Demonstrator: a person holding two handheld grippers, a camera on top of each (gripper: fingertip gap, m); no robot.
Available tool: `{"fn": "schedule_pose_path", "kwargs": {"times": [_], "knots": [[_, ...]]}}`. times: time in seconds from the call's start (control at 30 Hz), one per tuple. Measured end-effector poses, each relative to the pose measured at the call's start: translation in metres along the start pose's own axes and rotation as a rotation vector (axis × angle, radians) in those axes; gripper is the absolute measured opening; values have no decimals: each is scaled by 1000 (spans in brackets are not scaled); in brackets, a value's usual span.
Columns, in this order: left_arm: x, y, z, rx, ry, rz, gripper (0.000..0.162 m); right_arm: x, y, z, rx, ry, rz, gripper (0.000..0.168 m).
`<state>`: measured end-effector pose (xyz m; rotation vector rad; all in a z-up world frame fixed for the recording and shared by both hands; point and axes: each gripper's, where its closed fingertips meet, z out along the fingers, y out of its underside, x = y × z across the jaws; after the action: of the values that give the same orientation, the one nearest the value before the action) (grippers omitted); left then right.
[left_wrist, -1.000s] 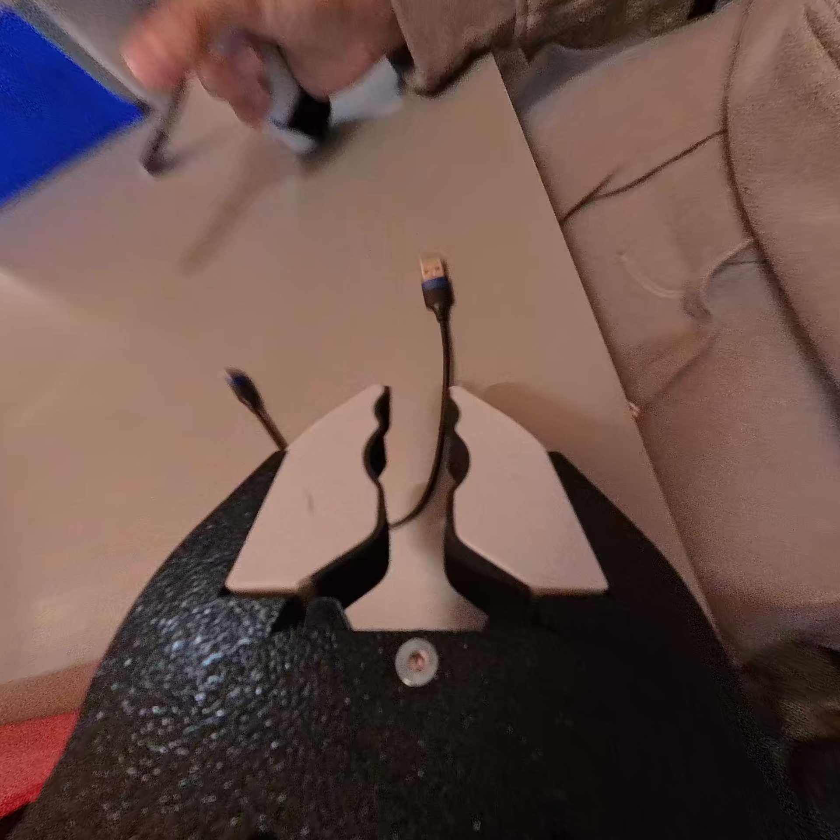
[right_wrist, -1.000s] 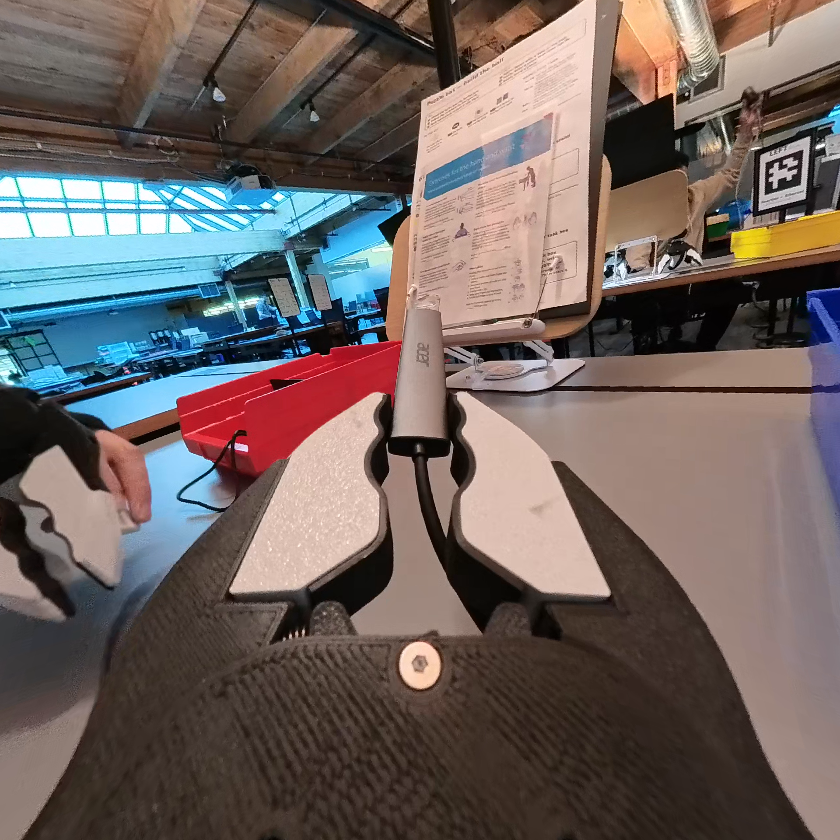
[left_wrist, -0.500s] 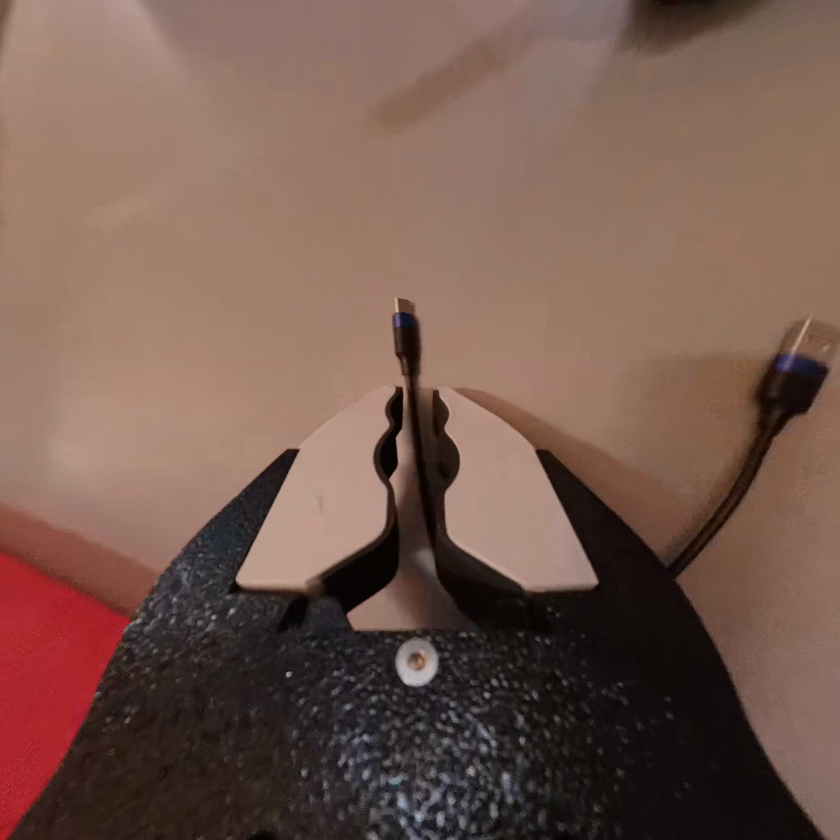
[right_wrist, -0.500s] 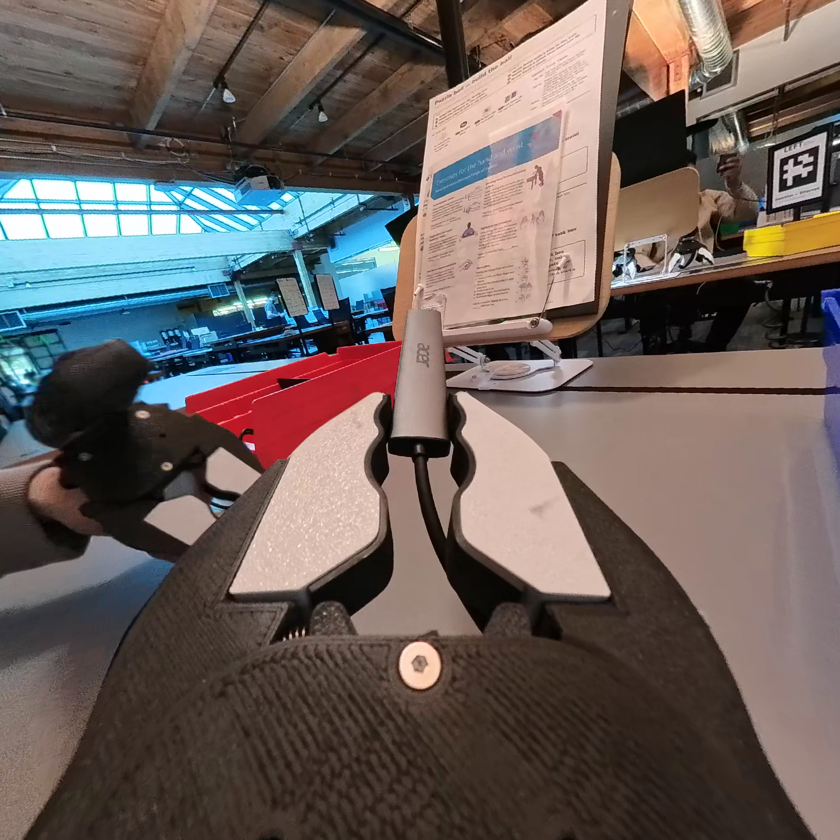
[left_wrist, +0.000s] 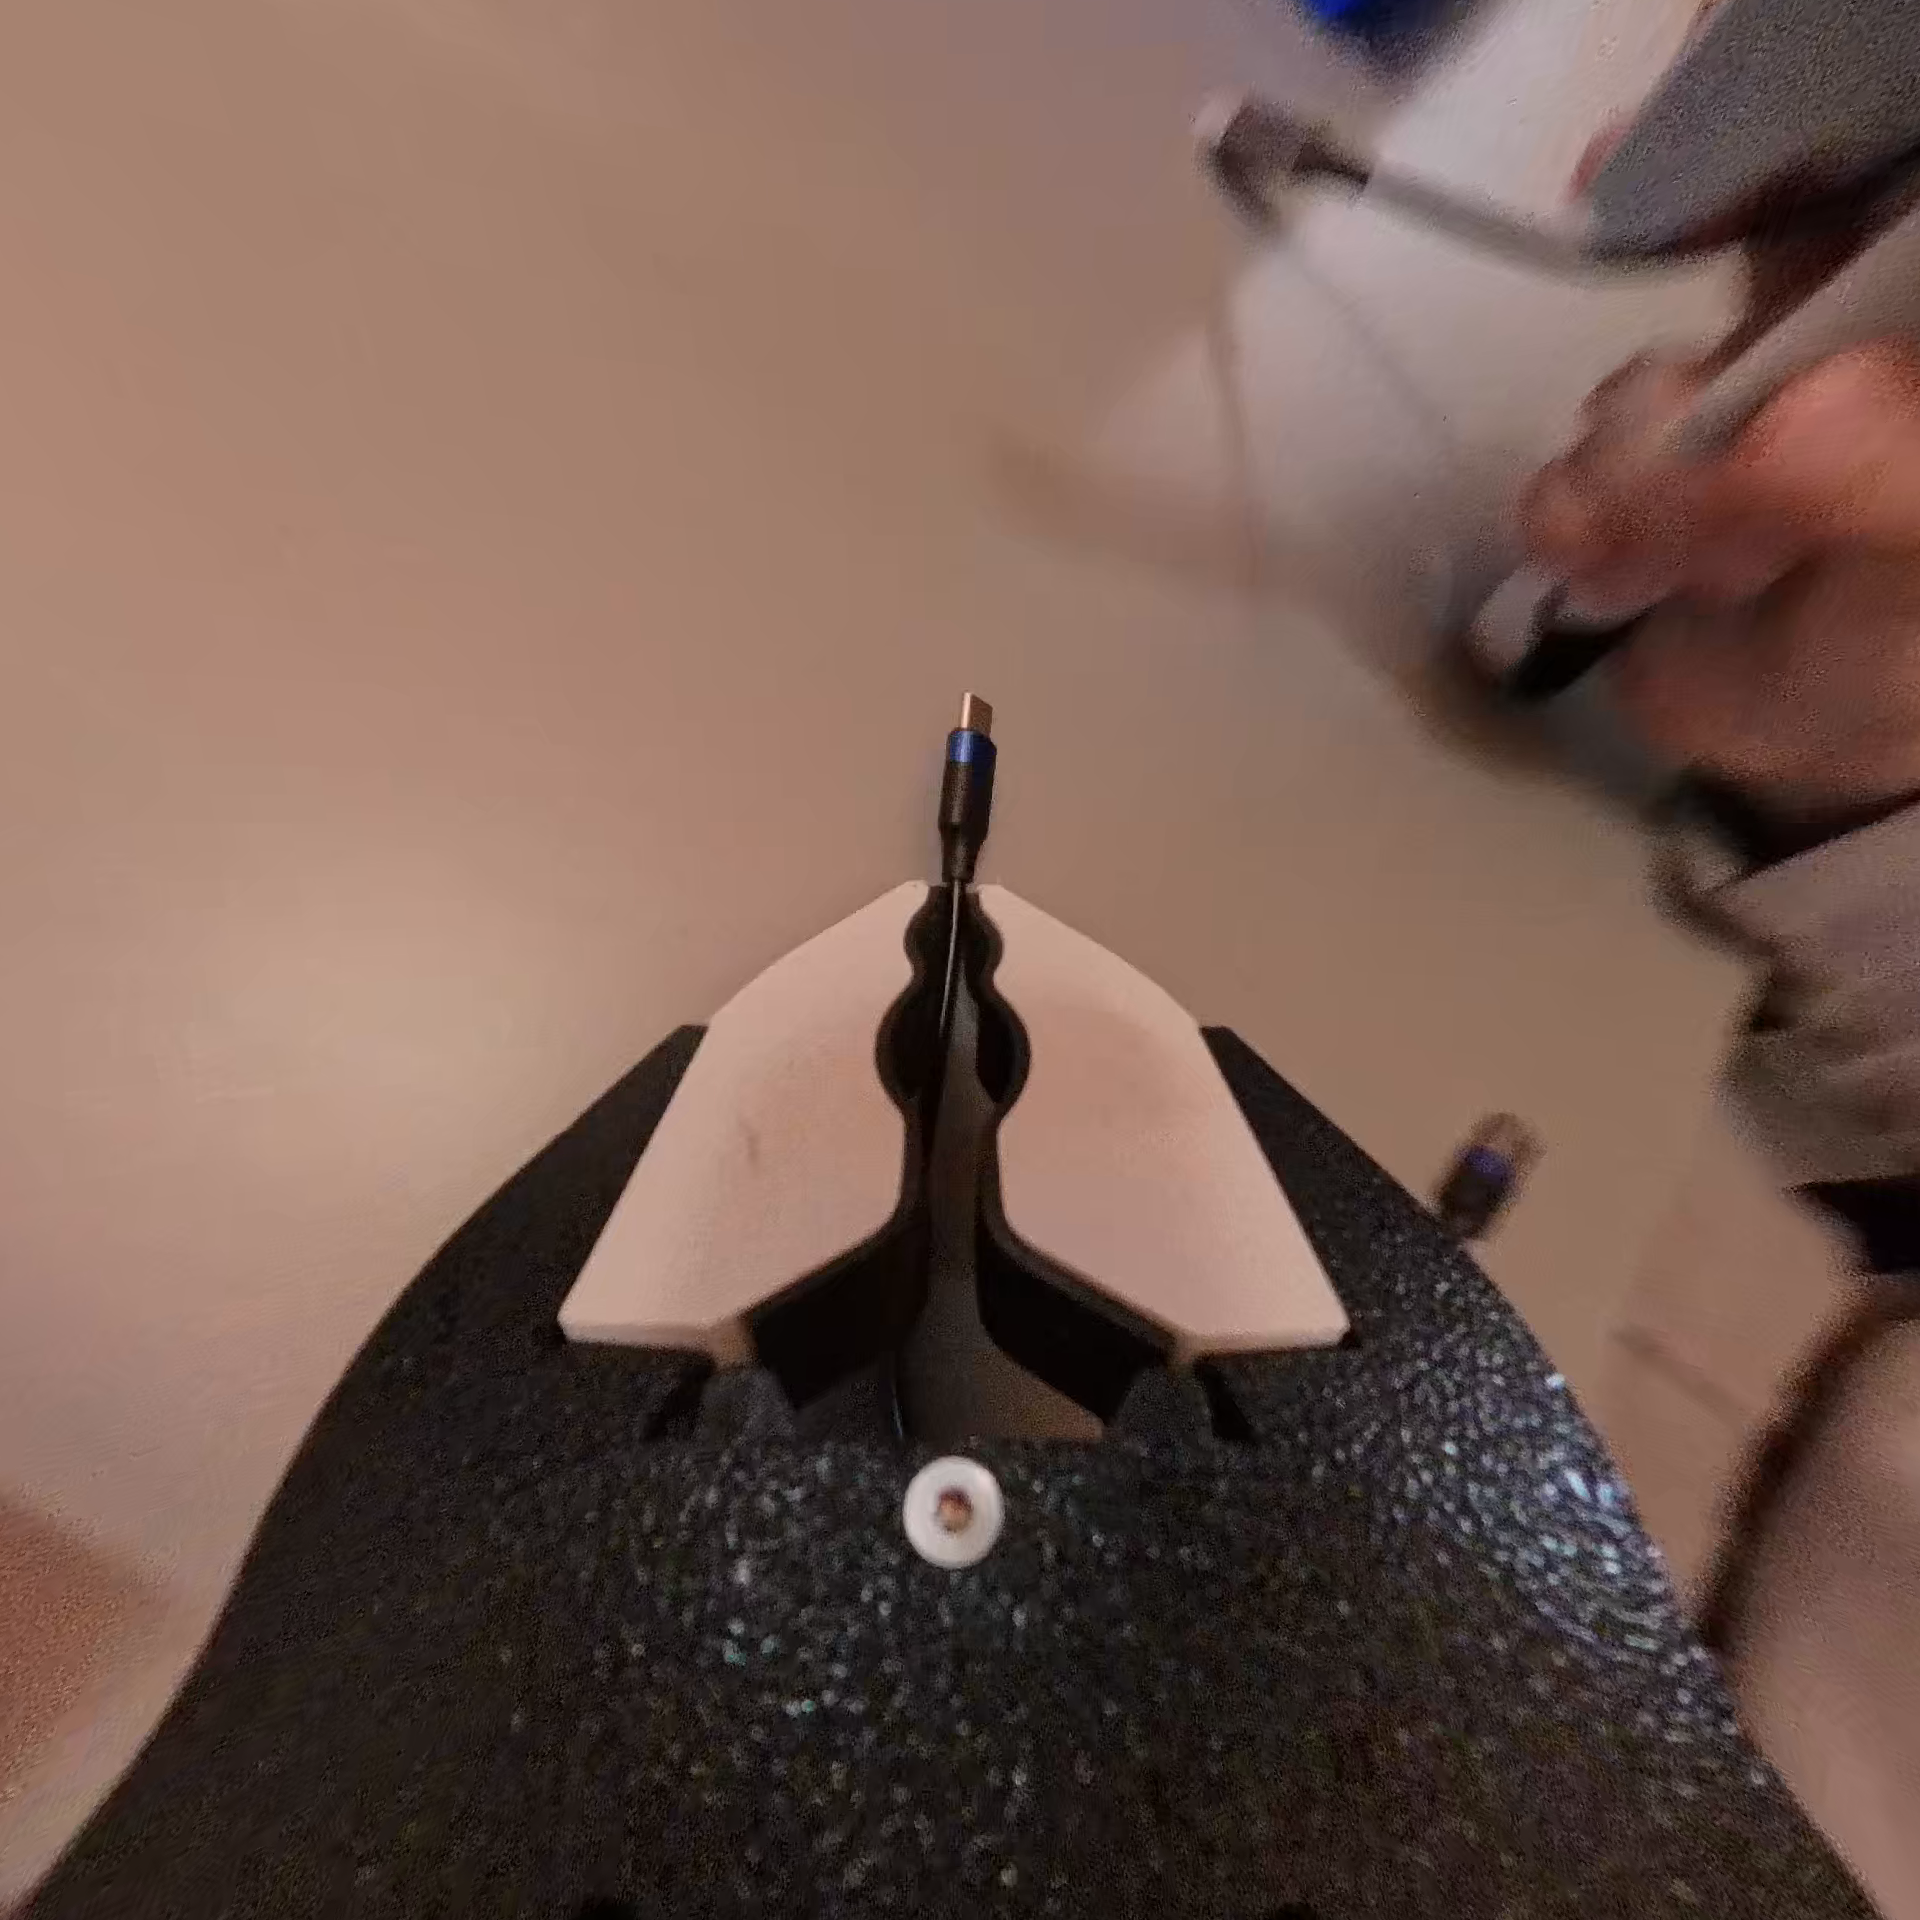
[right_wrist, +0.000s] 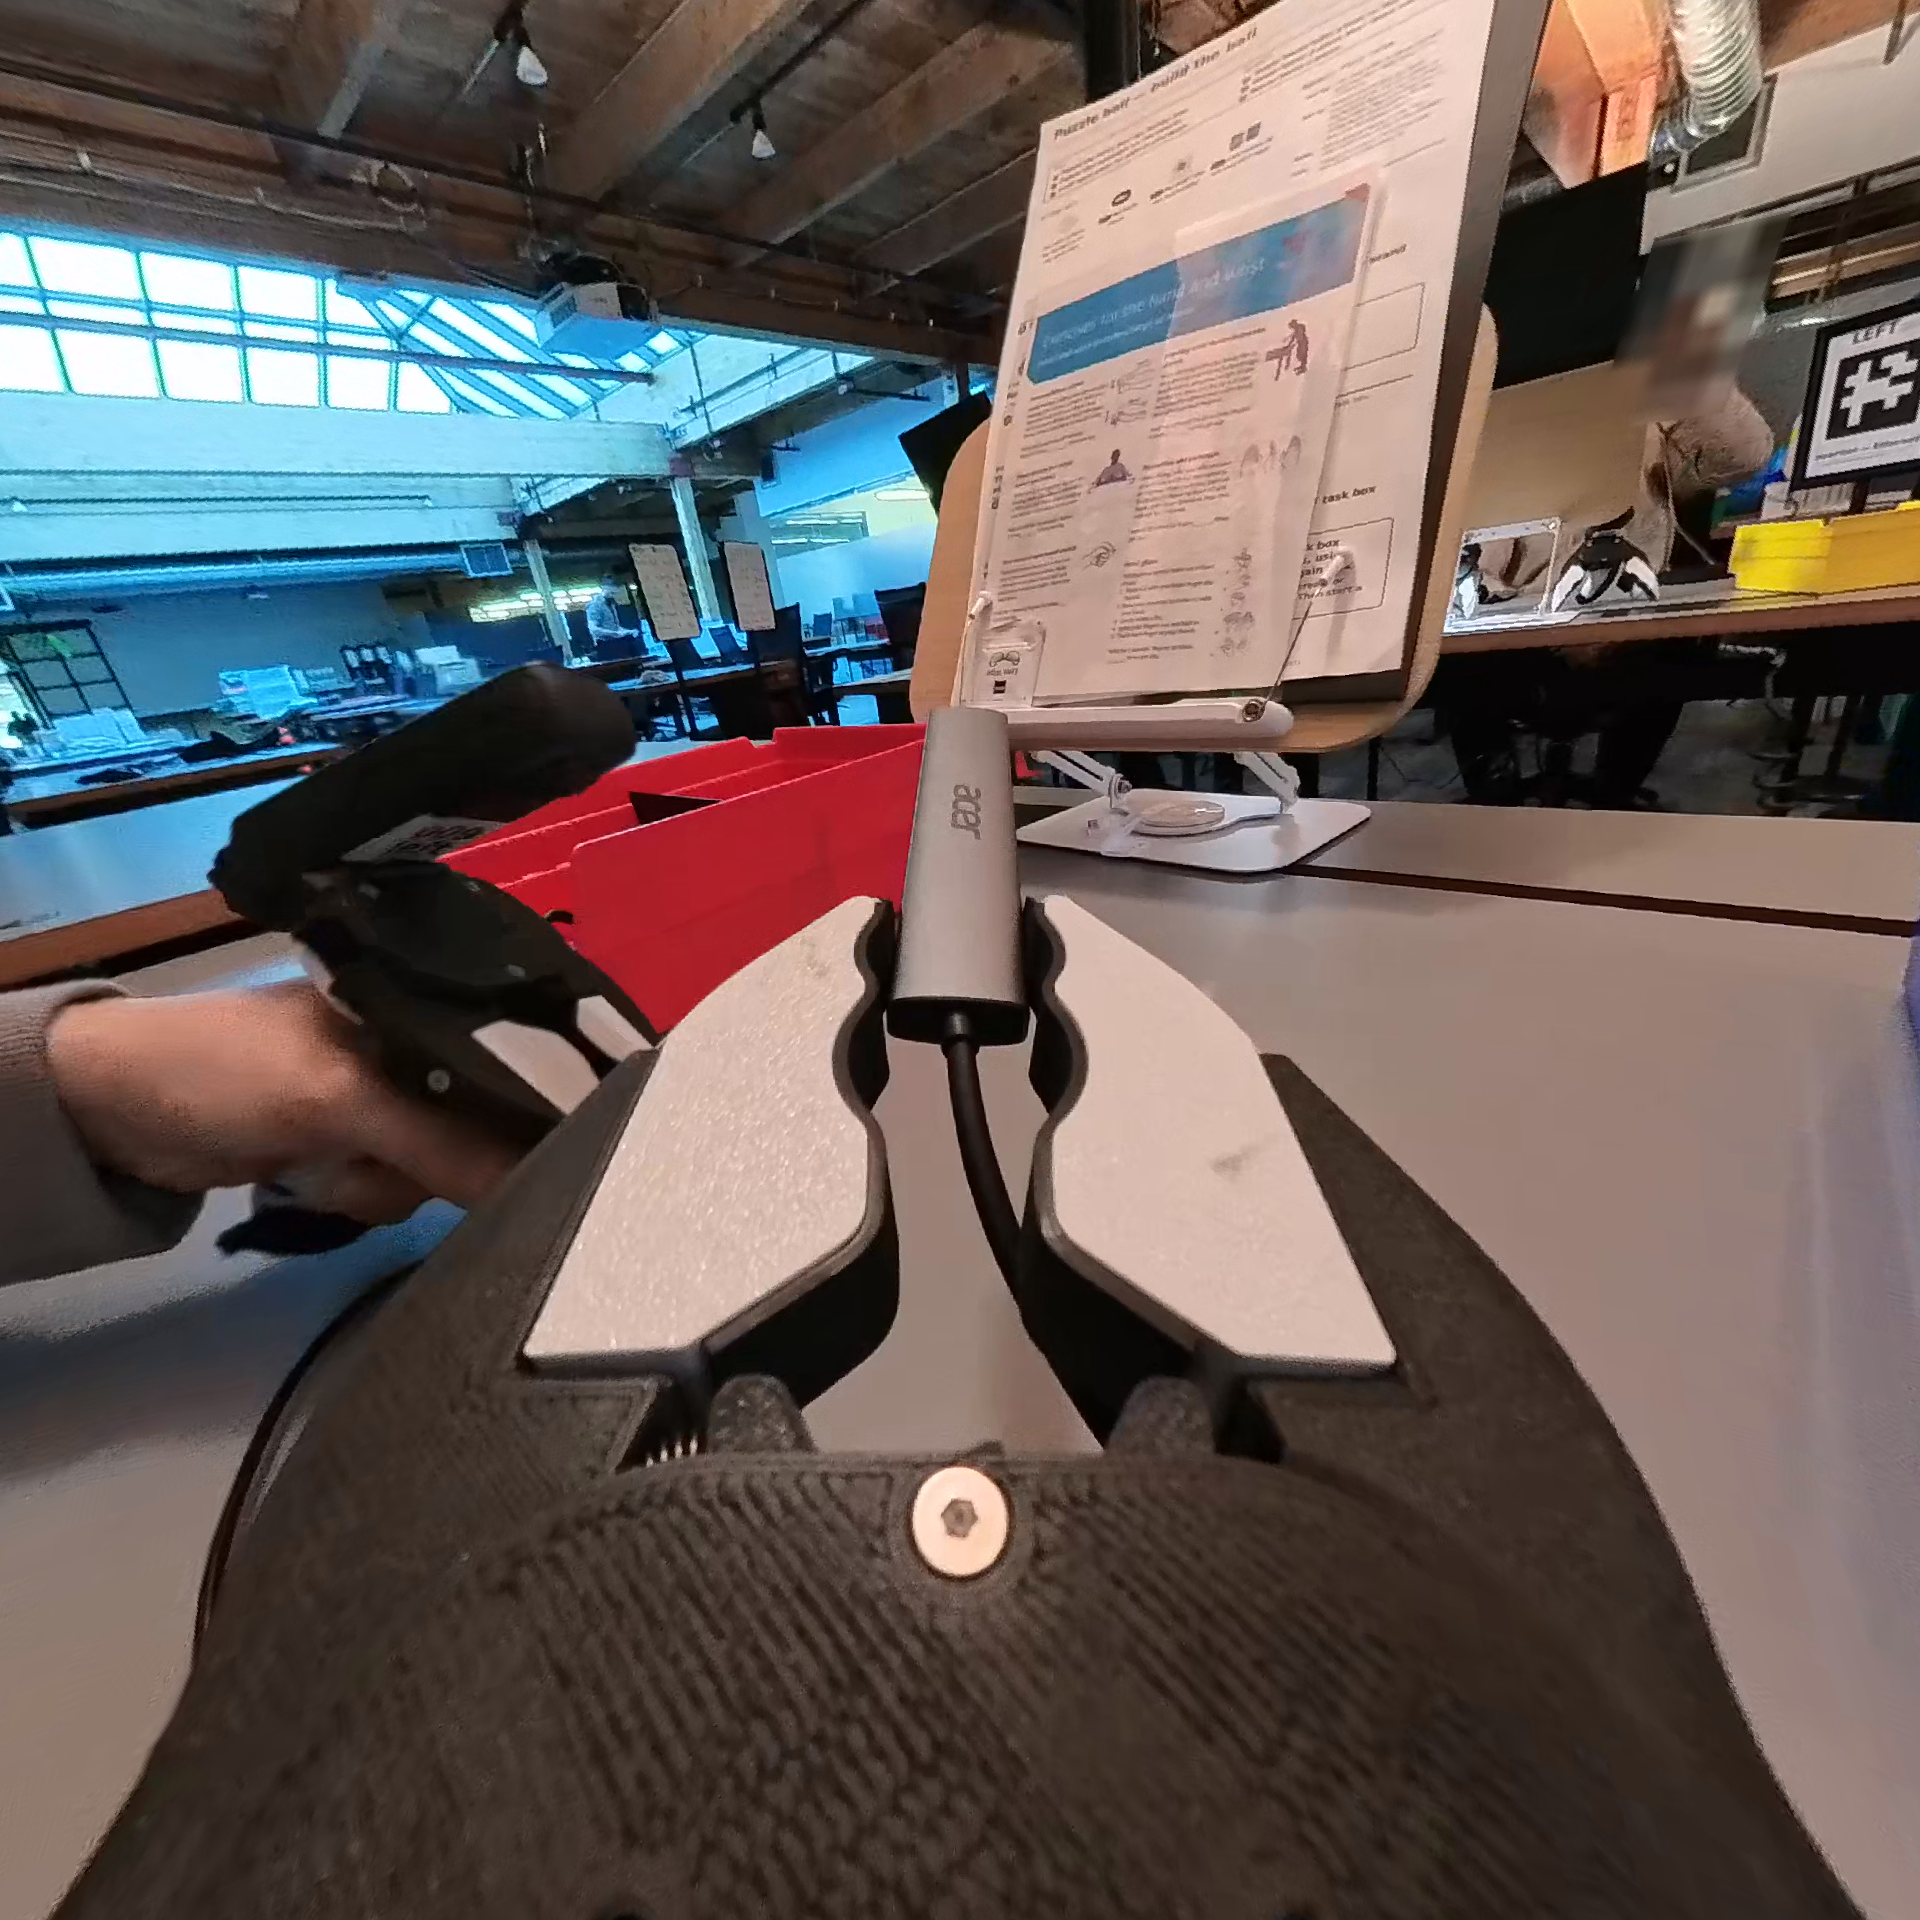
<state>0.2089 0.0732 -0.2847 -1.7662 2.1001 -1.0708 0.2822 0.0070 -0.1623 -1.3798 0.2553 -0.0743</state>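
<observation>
Pinching a thin black cable (left_wrist: 951, 966) at frame centre, the left gripper (left_wrist: 951, 888) is clenched, the small blue-ringed plug (left_wrist: 968, 774) jutting past its tips over the table (left_wrist: 468, 468). Only the right wrist view shows the right gripper (right_wrist: 956, 904) grasping a grey hub (right_wrist: 956, 873), the red bin (right_wrist: 727, 831) and document stand (right_wrist: 1226, 436) beyond.

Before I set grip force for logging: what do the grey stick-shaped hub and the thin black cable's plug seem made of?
Grey stick-shaped hub: probably brushed or anodised metal, given its even matte sheen and crisp edges; painted plastic is possible. Thin black cable's plug: bare metal tip, glossy blue ring, dark matte sleeve, likely plastic or rubber.
</observation>
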Motion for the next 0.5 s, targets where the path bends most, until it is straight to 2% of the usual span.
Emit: {"fn": "schedule_pose_path", "kwargs": {"times": [0.03,0.1,0.2,0.33,0.5], "knots": [[7,-5,-1,32,59,-93,2,0,0,0,3,3,-2,24],[19,-17,-4,101,171,-241,2,1,-1,-1,9,6,-2,24],[36,-33,-12,182,301,-361,2,2,0,-2,-10,15,-59,24],[58,-47,-24,243,483,-468,2,2,0,-3,-16,-4,-69,24],[66,-52,-34,233,585,-520,2,-11,3,-3,-36,-139,-35,24]]}}
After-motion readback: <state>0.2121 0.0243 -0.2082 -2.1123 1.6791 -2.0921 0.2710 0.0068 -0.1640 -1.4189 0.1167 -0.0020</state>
